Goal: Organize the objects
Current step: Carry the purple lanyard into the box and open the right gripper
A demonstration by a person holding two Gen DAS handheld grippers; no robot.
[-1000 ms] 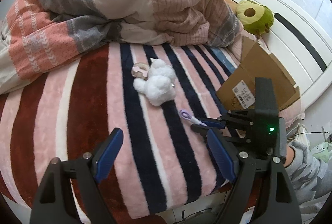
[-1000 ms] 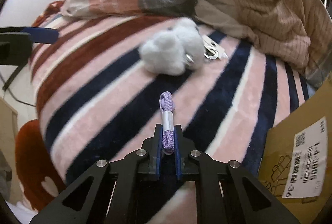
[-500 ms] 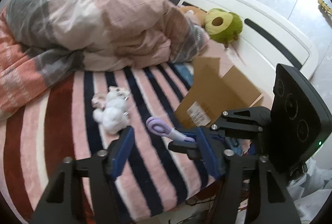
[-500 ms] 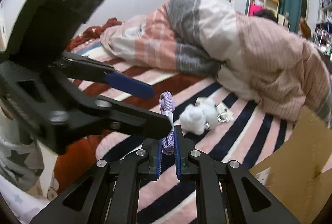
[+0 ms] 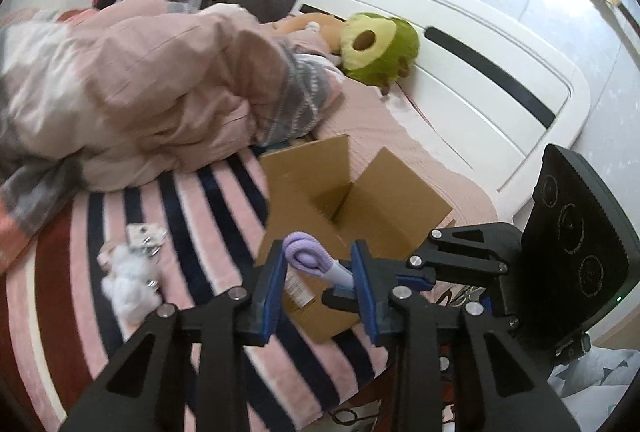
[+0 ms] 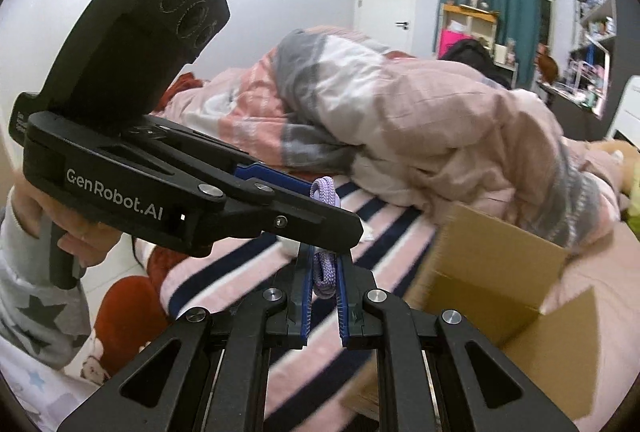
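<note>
From the left wrist camera, the left gripper (image 5: 318, 282) has just been closing its blue pads around the looped end of the short lilac braided cord strap (image 5: 310, 258). The gap is narrow now, with the strap between the pads, but whether they press on it I cannot tell. The right gripper (image 5: 344, 290) reaches in from the right, clamped on the strap's far end, above the open brown cardboard box (image 5: 360, 200) on the pink, navy and maroon striped blanket (image 5: 192, 224). A small white fluffy plush toy (image 5: 128, 282) lies further left, well apart. Over to the right wrist view: the right gripper (image 6: 325, 274) has its jaws drawn in tight on the strap (image 6: 325, 272), which stands up between the pads, its upper loop peeking out behind the left gripper (image 6: 308, 206). A hand (image 6: 60, 228) in a grey star-print sleeve holds that tool. The strap looks light, soft and floppy, so it should bend wherever it's unsupported. The stiffer wrapped middle or the doubled loop seems the surest place to pinch. The box (image 6: 500, 284) sits lower right.
</note>
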